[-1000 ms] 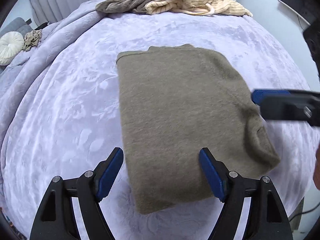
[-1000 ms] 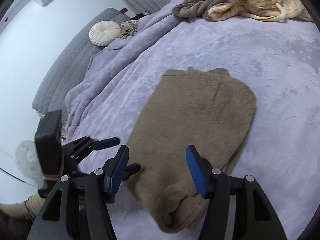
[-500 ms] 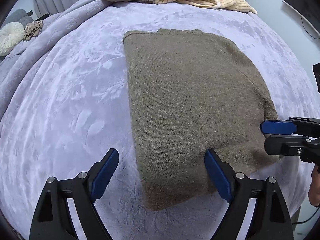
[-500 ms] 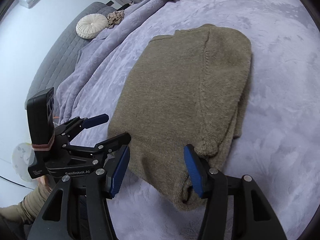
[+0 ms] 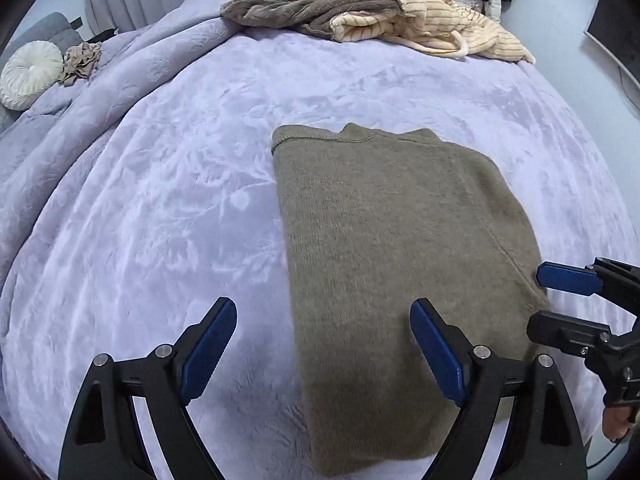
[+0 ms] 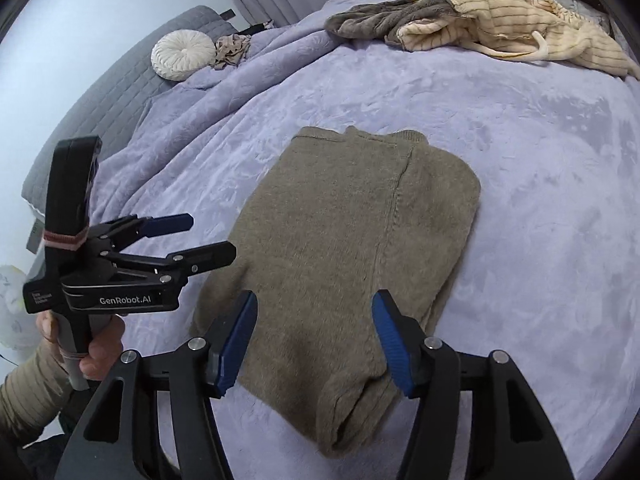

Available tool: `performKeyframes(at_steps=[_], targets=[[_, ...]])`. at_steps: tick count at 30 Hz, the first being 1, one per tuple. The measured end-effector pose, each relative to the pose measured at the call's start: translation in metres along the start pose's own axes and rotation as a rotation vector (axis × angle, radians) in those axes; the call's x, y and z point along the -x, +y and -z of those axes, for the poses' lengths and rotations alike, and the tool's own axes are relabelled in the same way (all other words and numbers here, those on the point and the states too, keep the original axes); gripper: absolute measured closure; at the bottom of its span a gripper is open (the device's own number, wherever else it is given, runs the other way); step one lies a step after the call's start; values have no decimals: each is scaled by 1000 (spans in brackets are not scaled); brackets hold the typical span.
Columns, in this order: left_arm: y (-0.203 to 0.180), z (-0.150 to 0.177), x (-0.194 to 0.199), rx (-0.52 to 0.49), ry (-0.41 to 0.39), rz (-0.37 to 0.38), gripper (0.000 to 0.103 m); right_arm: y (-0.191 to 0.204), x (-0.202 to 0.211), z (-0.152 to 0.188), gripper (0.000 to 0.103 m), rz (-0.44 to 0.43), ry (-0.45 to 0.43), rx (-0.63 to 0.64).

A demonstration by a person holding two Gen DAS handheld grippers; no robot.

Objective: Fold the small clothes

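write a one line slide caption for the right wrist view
Both open grippers, right gripper and left gripper, hover over the near end of a folded olive sweater on a lavender bedspread.

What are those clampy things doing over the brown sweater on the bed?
A person is folding clothes with a two-finger gripper in each hand. The brown sweater lies folded into a rectangle on the purple blanket. The left gripper and the right gripper both hang open over its near end, gripping nothing. At the far edge of the bed a pile of clothes, grey and striped cream, is not yet folded.
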State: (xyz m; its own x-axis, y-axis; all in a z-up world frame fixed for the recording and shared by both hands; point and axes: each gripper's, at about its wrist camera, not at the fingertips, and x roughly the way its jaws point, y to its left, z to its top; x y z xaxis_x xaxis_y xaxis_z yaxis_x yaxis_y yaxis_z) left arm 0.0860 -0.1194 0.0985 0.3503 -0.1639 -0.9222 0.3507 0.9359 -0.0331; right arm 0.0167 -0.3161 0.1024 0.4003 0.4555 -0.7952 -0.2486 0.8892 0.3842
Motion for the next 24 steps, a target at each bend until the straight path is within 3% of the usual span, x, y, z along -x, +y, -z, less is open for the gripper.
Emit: performKeyframes(at_steps=[5,17,20,24], targets=[[-3,-6,-30,-38,47,-36,13,-27,-38,-10,40,27,90,-41],[1,-9,-56,-29,70,7,8,-48,-52,-7,40,3,65,-64],[5,-20,-43,-22,43,48,8,-42,-43,-18,39,-5,70,-64],[8,-45,-47,-2,29,27,8,-44,-30,-46,38,-1,-4,-61]])
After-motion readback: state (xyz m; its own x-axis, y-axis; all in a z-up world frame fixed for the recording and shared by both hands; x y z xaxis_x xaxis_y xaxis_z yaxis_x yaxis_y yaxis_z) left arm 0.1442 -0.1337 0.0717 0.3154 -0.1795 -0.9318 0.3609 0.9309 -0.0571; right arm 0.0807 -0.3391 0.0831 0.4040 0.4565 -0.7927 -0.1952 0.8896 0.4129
